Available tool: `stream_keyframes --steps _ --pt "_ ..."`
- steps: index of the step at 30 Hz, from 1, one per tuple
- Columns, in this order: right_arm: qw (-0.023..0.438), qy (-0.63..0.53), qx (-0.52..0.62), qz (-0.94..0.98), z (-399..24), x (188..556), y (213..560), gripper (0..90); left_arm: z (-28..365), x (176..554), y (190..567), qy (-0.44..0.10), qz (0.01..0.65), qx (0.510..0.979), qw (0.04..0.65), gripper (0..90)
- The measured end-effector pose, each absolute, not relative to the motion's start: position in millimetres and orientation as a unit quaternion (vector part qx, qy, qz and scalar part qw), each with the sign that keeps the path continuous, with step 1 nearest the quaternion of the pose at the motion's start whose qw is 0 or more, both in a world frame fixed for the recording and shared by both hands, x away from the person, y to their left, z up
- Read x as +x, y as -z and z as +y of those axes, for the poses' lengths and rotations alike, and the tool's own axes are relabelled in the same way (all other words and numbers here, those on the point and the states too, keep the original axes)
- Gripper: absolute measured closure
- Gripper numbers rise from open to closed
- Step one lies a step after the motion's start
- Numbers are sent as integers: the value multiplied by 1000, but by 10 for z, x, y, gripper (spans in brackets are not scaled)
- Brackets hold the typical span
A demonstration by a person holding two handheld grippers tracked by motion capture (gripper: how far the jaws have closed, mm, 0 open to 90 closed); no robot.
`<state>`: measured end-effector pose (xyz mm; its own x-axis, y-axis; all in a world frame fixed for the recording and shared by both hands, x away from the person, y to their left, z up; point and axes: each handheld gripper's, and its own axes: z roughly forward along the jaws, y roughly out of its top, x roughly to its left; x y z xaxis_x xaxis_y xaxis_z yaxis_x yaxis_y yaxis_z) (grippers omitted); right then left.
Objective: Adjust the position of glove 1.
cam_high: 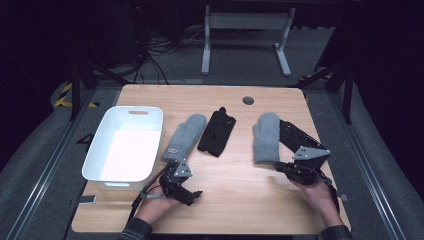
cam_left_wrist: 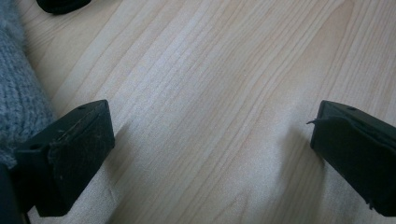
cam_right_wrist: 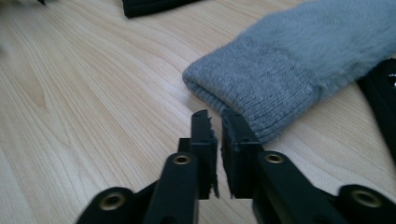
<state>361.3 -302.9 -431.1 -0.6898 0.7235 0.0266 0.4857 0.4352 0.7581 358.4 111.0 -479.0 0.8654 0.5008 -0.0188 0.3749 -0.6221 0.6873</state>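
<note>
Grey mitten [cam_right_wrist: 299, 70] lies flat at your right, cuff toward you, just past your right gripper [cam_right_wrist: 218, 126], whose jaws stand nearly together with nothing between them; the cuff edge sits beside the right-hand jaw, perhaps brushing it. A black glove [cam_high: 297, 136] lies against its far side. Its twin mitten [cam_high: 184, 136] rests by the white bin [cam_high: 102, 150], likely the sorting spot. Your left gripper [cam_left_wrist: 210, 140] is spread wide over bare table [cam_left_wrist: 224, 70].

Two grey mittens [cam_high: 185, 136] — two black gloves [cam_high: 216, 131]
</note>
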Motion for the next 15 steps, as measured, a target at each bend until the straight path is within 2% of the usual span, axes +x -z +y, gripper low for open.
stream_keyframes --steps 15 --pt "155 -394 358 832 -2921 3869 4191 900 1109 3588 4790 -88 244 896 360 2"
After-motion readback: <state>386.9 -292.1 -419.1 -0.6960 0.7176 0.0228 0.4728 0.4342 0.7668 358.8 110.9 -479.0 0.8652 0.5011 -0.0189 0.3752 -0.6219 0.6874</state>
